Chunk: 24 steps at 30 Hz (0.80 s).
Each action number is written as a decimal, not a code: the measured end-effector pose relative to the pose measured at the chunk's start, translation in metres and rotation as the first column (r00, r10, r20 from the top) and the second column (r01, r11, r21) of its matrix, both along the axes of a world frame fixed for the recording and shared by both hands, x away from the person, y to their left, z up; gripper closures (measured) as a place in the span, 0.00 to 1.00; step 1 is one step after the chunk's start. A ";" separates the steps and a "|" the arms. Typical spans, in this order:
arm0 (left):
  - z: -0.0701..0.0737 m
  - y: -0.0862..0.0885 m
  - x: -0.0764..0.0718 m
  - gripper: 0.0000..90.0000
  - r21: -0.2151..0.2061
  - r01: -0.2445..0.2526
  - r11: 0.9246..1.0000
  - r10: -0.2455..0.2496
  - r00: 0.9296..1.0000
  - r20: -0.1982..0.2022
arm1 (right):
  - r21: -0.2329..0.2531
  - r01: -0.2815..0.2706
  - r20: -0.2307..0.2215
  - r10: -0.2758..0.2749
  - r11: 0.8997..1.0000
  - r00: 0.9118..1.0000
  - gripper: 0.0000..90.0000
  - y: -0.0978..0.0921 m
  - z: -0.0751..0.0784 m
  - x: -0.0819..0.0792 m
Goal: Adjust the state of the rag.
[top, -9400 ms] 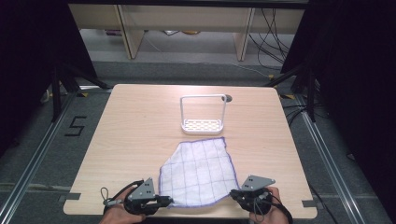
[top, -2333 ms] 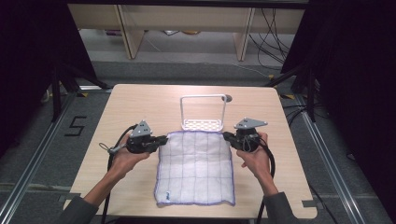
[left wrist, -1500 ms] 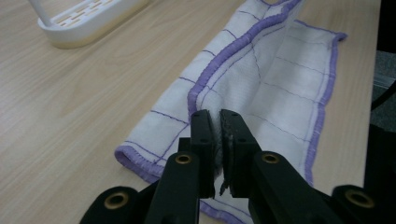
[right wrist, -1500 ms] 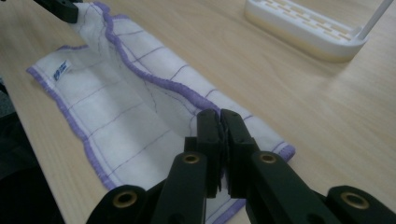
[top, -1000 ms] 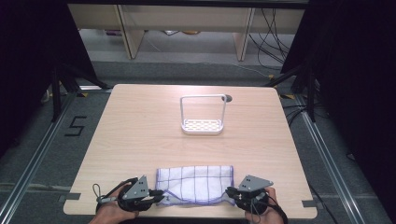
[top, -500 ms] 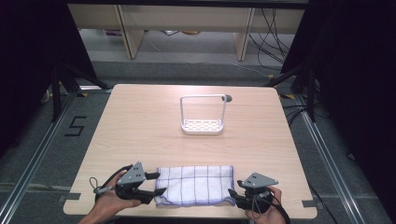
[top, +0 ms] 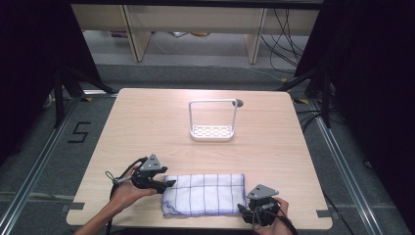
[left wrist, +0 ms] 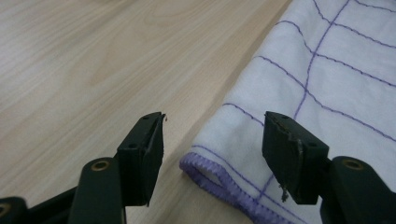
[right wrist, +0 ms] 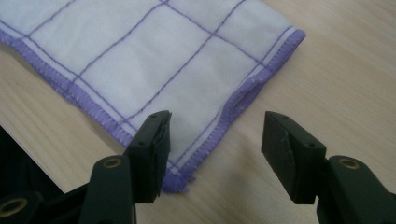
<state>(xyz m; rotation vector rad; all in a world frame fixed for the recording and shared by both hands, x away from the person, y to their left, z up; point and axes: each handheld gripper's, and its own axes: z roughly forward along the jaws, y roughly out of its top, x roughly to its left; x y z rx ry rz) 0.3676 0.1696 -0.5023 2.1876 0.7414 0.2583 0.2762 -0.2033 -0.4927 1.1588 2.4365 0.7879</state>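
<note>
A white cloth with a purple grid and purple hem (top: 204,194) lies folded in half near the table's front edge. My left gripper (top: 166,185) is open at the cloth's left end, its jaws straddling the folded corner of the cloth (left wrist: 219,175) without gripping it. My right gripper (top: 243,209) is open at the cloth's front right corner. In the right gripper view the hemmed cloth (right wrist: 187,65) lies flat on the wood, with its corner between the two jaws and nothing pinched.
A white wire rack with a perforated base (top: 212,131) stands at the table's middle back. A dark round hole (top: 239,103) sits behind it. The wooden table (top: 147,132) ends just in front of the cloth, with dark floor and rails around.
The cloth went from spread open to folded in half toward the front edge. Both grippers have since let go of it; the left one has shifted slightly up and right.
</note>
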 end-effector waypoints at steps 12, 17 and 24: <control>-0.009 -0.006 -0.003 0.47 0.040 0.042 0.998 -0.041 0.999 -0.024 | 0.045 0.022 -0.038 -0.020 0.999 0.999 0.45 0.002 -0.002 -0.007; -0.011 -0.004 -0.005 0.65 0.020 0.070 0.997 -0.070 0.997 -0.035 | 0.050 0.010 -0.035 -0.009 0.999 0.999 0.49 0.001 -0.007 -0.006; -0.011 -0.006 -0.010 0.85 0.021 0.088 0.996 -0.088 0.996 -0.023 | 0.090 0.042 -0.049 -0.038 0.995 0.998 0.57 0.000 -0.009 -0.010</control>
